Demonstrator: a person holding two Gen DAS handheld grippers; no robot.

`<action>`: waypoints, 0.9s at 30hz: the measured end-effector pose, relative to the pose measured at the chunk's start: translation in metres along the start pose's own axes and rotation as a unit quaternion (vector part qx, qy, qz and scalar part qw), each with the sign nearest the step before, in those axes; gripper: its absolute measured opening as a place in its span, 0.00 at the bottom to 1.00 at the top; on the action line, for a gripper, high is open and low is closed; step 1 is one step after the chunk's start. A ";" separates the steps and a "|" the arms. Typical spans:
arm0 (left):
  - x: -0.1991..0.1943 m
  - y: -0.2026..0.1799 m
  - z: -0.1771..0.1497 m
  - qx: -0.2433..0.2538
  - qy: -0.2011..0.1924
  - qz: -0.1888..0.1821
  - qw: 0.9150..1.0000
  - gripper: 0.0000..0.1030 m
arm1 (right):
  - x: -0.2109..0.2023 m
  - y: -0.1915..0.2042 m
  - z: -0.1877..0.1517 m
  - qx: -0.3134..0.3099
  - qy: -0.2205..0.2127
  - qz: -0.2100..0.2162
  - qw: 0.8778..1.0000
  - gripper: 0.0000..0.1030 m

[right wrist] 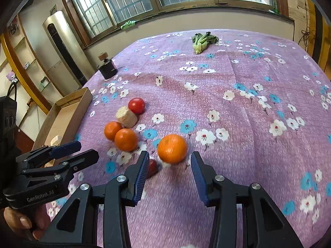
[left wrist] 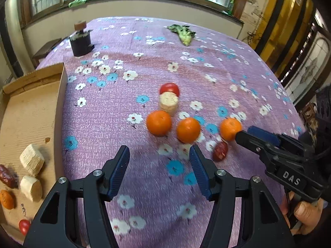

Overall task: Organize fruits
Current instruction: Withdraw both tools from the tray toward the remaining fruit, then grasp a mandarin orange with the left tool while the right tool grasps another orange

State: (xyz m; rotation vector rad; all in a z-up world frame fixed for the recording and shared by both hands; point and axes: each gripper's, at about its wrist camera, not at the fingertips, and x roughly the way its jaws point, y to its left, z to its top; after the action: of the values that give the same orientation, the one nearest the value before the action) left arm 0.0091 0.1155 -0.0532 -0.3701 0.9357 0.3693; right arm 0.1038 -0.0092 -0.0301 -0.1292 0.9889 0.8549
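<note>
My left gripper (left wrist: 159, 155): jaws apart, empty, over the floral cloth (left wrist: 206, 78). My right gripper (right wrist: 169, 163): jaws apart, empty, just short of one orange (right wrist: 172, 148).

We hold a black gripper in each hand, both angled downward. Our left gripper (left wrist: 159, 153) has its blue-padded jaws standing apart with nothing between them. Our right gripper (right wrist: 170, 162) also has its jaws apart, the pads pressing on nothing. Our right hand (left wrist: 304, 212) wraps its handle, thumb forward; our left hand (right wrist: 24, 221) grips the other handle likewise.
</note>
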 end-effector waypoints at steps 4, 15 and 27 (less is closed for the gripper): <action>0.015 0.013 0.011 -0.016 0.005 0.011 1.000 0.57 | 0.012 -0.002 0.005 0.004 0.007 0.002 1.000 0.42; 0.049 0.005 0.030 0.003 0.021 -0.009 1.000 0.57 | 0.033 -0.005 0.009 0.005 0.025 0.007 1.000 0.41; 0.040 -0.001 0.026 0.026 0.007 -0.025 0.999 0.27 | 0.016 0.004 0.011 -0.010 0.000 0.009 1.000 0.34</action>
State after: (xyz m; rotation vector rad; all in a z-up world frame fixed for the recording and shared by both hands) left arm 0.0493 0.1327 -0.0724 -0.3477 0.9452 0.2954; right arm 0.1123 0.0077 -0.0352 -0.1386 0.9835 0.8808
